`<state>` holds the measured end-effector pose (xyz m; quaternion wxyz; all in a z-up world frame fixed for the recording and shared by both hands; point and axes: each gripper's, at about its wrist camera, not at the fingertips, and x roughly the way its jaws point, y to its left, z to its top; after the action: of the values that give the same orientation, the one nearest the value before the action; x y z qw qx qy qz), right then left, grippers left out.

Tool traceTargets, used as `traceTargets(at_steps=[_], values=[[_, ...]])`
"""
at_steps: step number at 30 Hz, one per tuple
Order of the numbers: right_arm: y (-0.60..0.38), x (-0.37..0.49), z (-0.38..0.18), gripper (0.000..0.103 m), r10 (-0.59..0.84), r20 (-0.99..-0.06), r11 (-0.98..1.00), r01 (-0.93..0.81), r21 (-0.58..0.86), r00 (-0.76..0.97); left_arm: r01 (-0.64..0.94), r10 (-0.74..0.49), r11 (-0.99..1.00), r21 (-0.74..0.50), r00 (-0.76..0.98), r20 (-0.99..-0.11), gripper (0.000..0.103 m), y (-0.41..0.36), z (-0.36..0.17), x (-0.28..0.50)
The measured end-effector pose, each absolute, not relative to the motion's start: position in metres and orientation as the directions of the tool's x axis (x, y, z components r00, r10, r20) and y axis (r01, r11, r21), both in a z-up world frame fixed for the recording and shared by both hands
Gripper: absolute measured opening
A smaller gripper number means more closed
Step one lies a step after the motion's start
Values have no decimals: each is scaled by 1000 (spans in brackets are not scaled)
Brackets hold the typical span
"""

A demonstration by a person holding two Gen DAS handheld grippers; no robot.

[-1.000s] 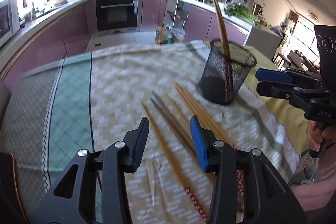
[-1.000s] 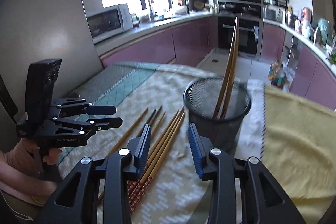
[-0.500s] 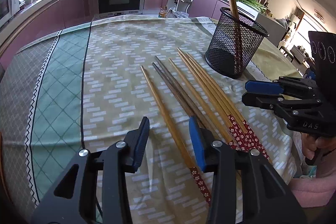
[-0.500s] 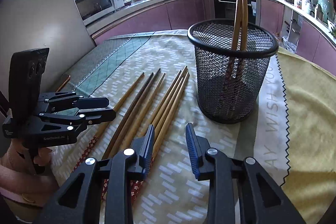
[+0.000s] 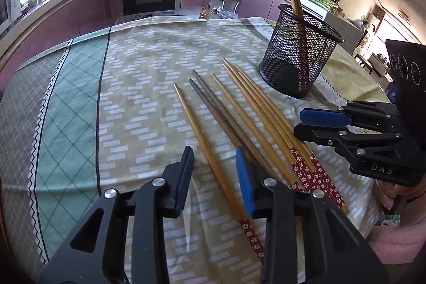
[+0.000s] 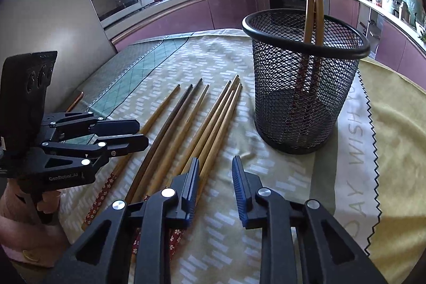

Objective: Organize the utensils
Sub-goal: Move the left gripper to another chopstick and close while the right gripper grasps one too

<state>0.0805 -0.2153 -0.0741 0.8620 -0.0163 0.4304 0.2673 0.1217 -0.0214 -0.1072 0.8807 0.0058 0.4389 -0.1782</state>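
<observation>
Left wrist view has the left tongs [image 5: 214,167] straddling a single light chopstick [image 5: 202,135] lying apart at the left of the row on the desk [image 5: 149,76] — jaws have just been closing but the pads aren't on it yet, so nothing's grasped. Right tongs [image 6: 214,177] have been closing too, empty, hovering over bare cloth just right of the bundle of chopsticks [image 6: 213,119]. If I'm doing this step, I'd nudge the right pair sideways over the outermost stick before squeezing, and pinch near the patterned red ends so the stick tips upright easily into the mesh cup [image 6: 306,87]. Only this left view shows that lone stick sitting between the left pads; the right wrist view shows the two sticks already standing inside the cup much more clearly, plus the lettering on the yellow cloth [image 6: 394,124].
</observation>
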Motion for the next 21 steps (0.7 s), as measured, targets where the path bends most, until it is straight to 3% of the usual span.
traceTargets(at_steps=[21], values=[[-206,89,-77,18,392,-772,877,-456,150,501,311,-286,942,-127,543,-789,25,-24,-110,141]])
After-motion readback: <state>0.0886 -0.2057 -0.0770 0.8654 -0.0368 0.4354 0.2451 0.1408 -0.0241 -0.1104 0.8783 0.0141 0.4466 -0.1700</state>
